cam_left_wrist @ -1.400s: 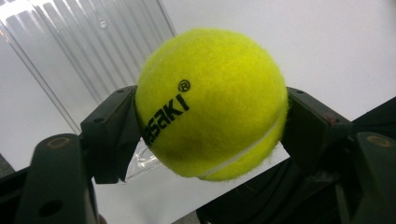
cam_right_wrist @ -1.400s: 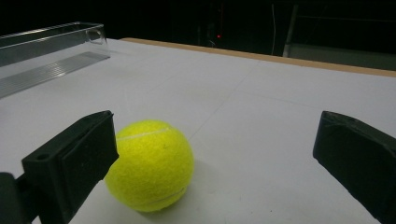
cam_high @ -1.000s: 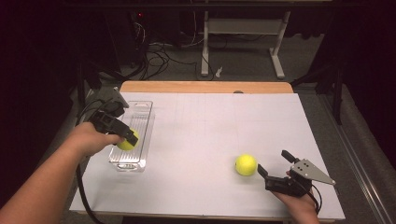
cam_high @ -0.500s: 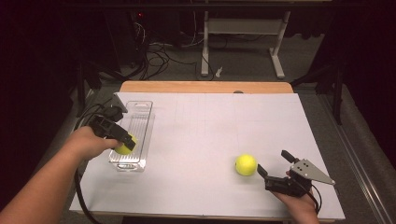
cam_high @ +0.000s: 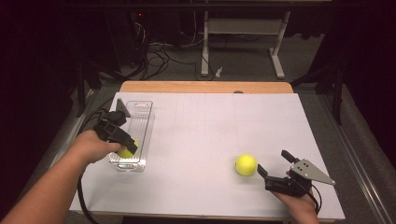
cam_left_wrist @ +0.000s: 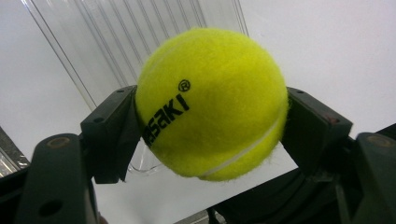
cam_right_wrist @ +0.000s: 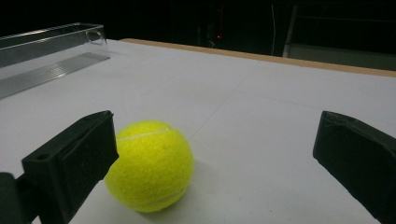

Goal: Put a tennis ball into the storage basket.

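Observation:
My left gripper point(cam_high: 129, 146) is shut on a yellow tennis ball point(cam_high: 127, 150) and holds it over the near end of a clear plastic tray point(cam_high: 138, 122) at the table's left. Seen from the left gripper view, that ball point(cam_left_wrist: 211, 103) is pinched between both jaws with the ribbed tray point(cam_left_wrist: 135, 32) behind it. A second yellow tennis ball point(cam_high: 246, 164) rests on the white table to the right of centre. My right gripper point(cam_high: 272, 163) stands open just right of it, fingers pointing at it. From the right gripper view this ball point(cam_right_wrist: 150, 165) lies near the left jaw, untouched.
The white table top point(cam_high: 210, 126) has a wooden strip point(cam_high: 205, 87) along its far edge. Beyond it stand a white table frame point(cam_high: 243, 32) and loose cables point(cam_high: 154, 51) on the floor. The clear tray point(cam_right_wrist: 46, 51) lies at the far left in the right gripper view.
My left gripper has drawn slightly nearer and lower with its ball, toward the tray's near end. The right gripper and the second ball have stayed put.

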The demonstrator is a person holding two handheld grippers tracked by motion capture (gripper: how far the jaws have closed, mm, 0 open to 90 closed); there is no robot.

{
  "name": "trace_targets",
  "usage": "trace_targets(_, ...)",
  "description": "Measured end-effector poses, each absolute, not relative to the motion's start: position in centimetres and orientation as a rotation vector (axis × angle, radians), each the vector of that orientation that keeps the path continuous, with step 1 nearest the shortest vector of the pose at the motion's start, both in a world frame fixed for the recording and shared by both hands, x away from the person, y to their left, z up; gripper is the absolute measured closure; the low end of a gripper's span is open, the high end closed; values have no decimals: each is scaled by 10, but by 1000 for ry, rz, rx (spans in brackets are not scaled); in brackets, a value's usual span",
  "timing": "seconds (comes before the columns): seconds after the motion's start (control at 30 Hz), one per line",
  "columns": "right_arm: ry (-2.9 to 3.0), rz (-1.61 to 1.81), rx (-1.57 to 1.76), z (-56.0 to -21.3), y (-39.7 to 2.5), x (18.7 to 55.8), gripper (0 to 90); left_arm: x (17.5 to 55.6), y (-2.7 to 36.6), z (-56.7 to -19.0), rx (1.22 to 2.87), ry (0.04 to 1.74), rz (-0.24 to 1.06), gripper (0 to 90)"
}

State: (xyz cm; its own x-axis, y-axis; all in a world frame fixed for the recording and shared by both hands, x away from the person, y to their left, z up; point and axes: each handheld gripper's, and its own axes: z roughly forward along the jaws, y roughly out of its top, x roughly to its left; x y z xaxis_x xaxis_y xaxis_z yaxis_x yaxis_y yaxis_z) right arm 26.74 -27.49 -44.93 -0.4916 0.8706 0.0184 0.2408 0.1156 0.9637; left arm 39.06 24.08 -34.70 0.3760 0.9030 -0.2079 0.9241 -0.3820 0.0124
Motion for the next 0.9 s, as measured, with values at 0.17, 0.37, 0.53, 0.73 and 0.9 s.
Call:
trace_targets(0.17,1817,1399,1077,-449,-275,267,5,392,240,-351,2499,1682,-241,266)
trace_targets(0.37,1818,1398,1079,-449,-275,268,5,392,239,-357,2520,1692,-222,266)
trace_targets(0.53,1817,1398,1076,-449,-275,267,5,393,238,-360,2533,1700,-207,266)
trace_targets(0.73,1820,1396,1075,-449,-275,267,5,392,237,-366,2547,1698,-200,265)
trace_targets(0.9,1821,1397,1073,-449,-274,267,5,391,234,-372,2552,1700,-193,265)
